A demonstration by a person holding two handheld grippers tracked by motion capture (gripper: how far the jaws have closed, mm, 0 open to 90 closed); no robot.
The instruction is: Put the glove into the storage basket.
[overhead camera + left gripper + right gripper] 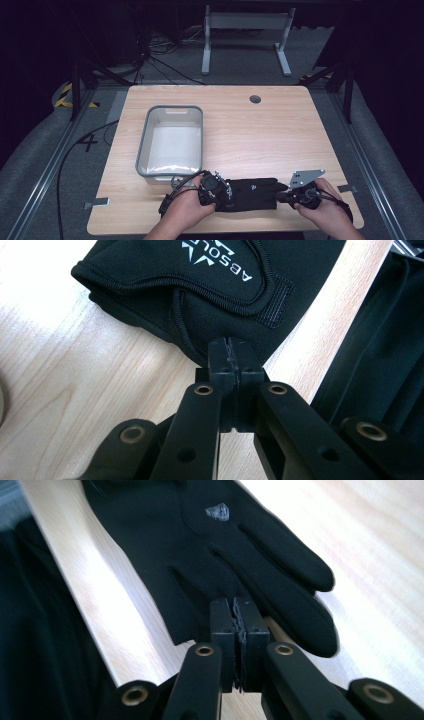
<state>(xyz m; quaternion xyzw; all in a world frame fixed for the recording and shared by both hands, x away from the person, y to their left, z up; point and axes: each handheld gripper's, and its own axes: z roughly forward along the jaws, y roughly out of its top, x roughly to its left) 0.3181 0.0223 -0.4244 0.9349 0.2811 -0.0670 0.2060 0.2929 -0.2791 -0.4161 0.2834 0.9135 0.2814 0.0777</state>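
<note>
The left gripper sits near the front edge of the tabletop, held in the person's left hand. In the left gripper view its two black jaws are pressed together, and they pinch the cuff edge of a black glove; white lettering and a short strap tab show on the cuff just beyond the jaw tips. The glove lies flat on the wood between the two grippers, cuff toward the left and fingers toward the right, close to the person's side of the tabletop.

Just behind the left gripper, toward the far side, stands a grey plastic bin; its near short wall is near the gripper, and whether the two touch cannot be told from the high view.

Further right, the right gripper, with its grey three-cornered plate on top, is held in the person's right hand at the glove's finger end. In the right gripper view its jaws are likewise closed tight, clamped on the tip of one of the middle fingers of the glove, whose other fingers spread out flat on the wood to either side. A small grey emblem marks the back of the glove beyond the jaws.

A round hole sits in the far right part of the tabletop, well apart from everything else.
</note>
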